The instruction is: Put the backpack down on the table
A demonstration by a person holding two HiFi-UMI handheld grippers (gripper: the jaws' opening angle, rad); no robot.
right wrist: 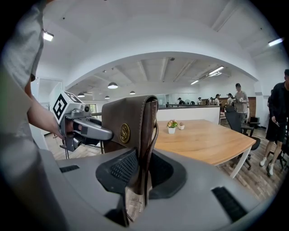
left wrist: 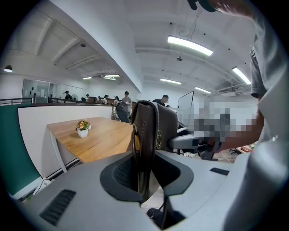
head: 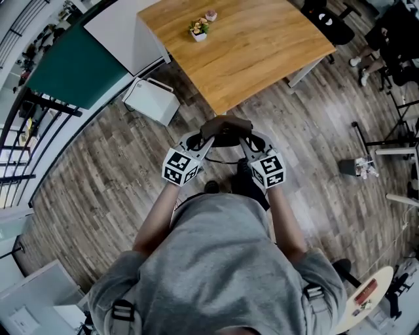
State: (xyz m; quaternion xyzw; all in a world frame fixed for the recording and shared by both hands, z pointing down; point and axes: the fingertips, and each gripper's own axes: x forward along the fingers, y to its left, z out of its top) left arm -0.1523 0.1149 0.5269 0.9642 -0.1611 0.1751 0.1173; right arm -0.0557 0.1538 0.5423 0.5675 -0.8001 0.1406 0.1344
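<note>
Two grips: left tongs (left wrist: 145, 173) and right tongs (right wrist: 141, 173) both clamp the brown backpack (head: 226, 125).

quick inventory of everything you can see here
backpack: one, brown leather, held off the floor between both grippers, short of the table
table: one, light wood, ahead of the person
potted plant: one, white pot, on the table's far side
small pot: one, pinkish, beside the potted plant
box: one, white, on the floor beside the table's left edge
partition: one, teal, left of the table
left gripper: one, grey, shut on the backpack's left side
right gripper: one, grey, shut on its right side
shirt: one, grey, on the person
</note>
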